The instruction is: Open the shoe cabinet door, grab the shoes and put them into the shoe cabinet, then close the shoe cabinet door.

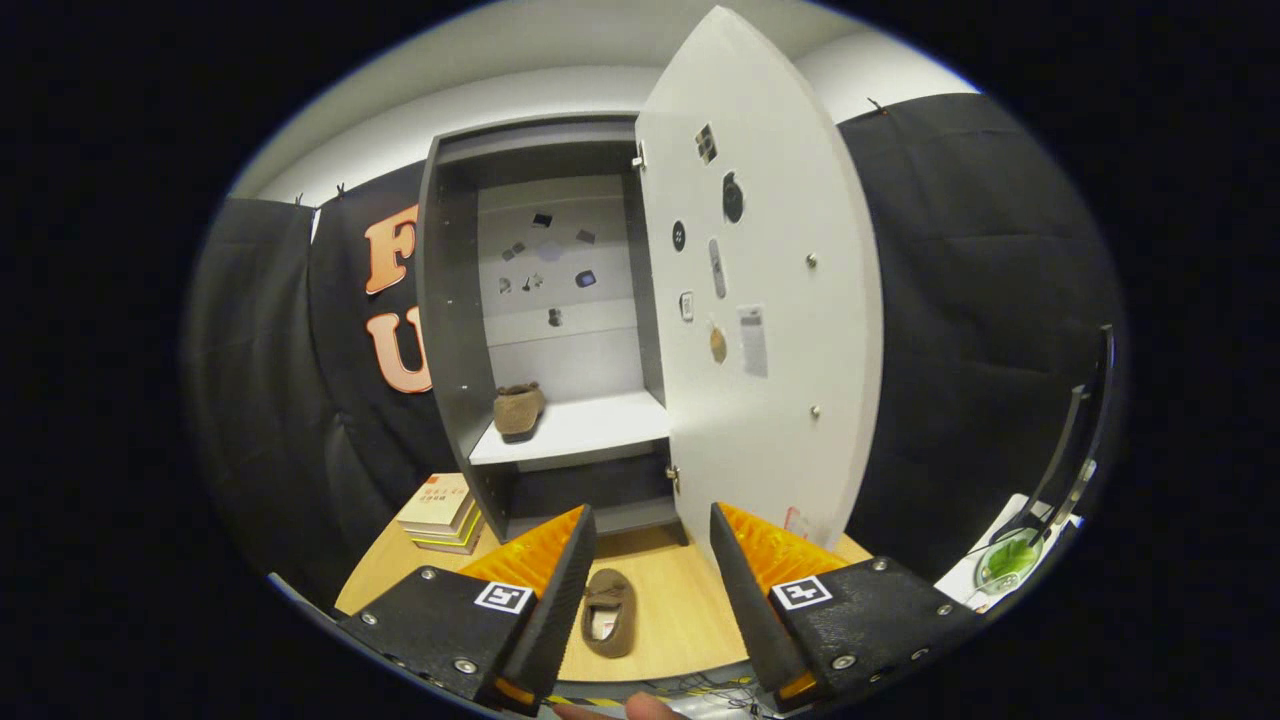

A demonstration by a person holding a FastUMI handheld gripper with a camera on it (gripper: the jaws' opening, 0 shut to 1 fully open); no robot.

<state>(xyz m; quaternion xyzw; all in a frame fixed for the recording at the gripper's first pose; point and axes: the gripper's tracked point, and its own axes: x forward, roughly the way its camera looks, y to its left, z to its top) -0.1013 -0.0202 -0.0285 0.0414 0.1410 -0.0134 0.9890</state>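
A: Where is the shoe that's left to move?

B: One brown slipper lies on the wooden surface, between the fingers of the gripper and a little below their tips, with its opening facing up. Its mate, a second brown shoe, already sits at the left of the white shelf inside the shoe cabinet.

A: So two shoes in all?

B: Two: one shelved, one still out.

A: How would it handle?

B: It looks soft and light, a plush slipper with a pale lining. I judge it will squash under pressure rather than slip, and nothing about it seems fragile. The best hold is probably across the side wall near the opening, one finger inside and one outside, or pinched over the narrow middle.

A: And the gripper?

B: Its fingers stand wide apart, holding nothing.

A: What else is around?

B: One cabinet door is swung fully open, just beyond the right finger, so the way to the shelf is clear. One stack of books rests on the surface by the cabinet's left foot. A green item on white paper sits far right; I cannot tell what it is.
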